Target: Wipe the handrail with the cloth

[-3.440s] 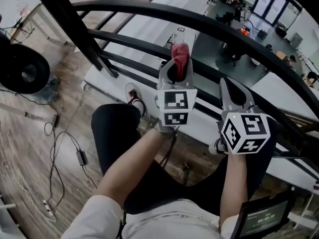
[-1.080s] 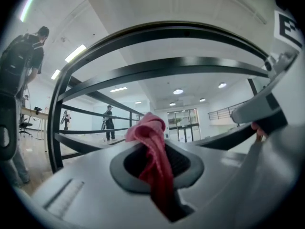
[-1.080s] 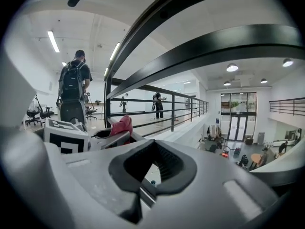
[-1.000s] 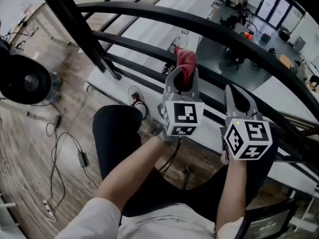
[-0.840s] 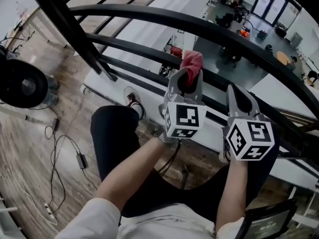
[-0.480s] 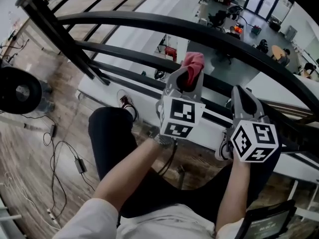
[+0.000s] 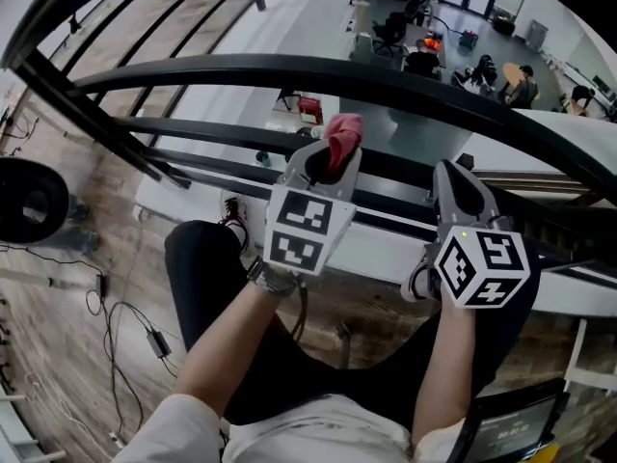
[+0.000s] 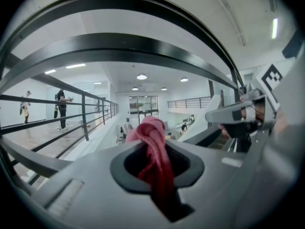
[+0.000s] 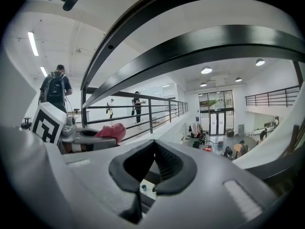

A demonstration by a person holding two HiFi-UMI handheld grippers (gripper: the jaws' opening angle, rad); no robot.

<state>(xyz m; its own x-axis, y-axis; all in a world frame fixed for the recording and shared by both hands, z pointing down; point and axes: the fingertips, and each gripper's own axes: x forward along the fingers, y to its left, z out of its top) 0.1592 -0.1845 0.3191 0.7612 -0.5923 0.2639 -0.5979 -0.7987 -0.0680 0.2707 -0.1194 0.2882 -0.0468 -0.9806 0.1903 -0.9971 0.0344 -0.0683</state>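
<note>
Head view: handrail (image 7: 386,79) arcs beyond the cloth (image 7: 342,136).

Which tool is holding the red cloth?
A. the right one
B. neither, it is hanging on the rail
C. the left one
C: the red cloth is pinched between the jaws of the left tool, while the right tool is shut with nothing in it.

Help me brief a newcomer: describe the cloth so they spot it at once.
Find the dark curved handrail crossing the head view. Just below it, the left claw is shut on the cloth. It is red and bunched; the right claw alongside holds nothing.
</note>
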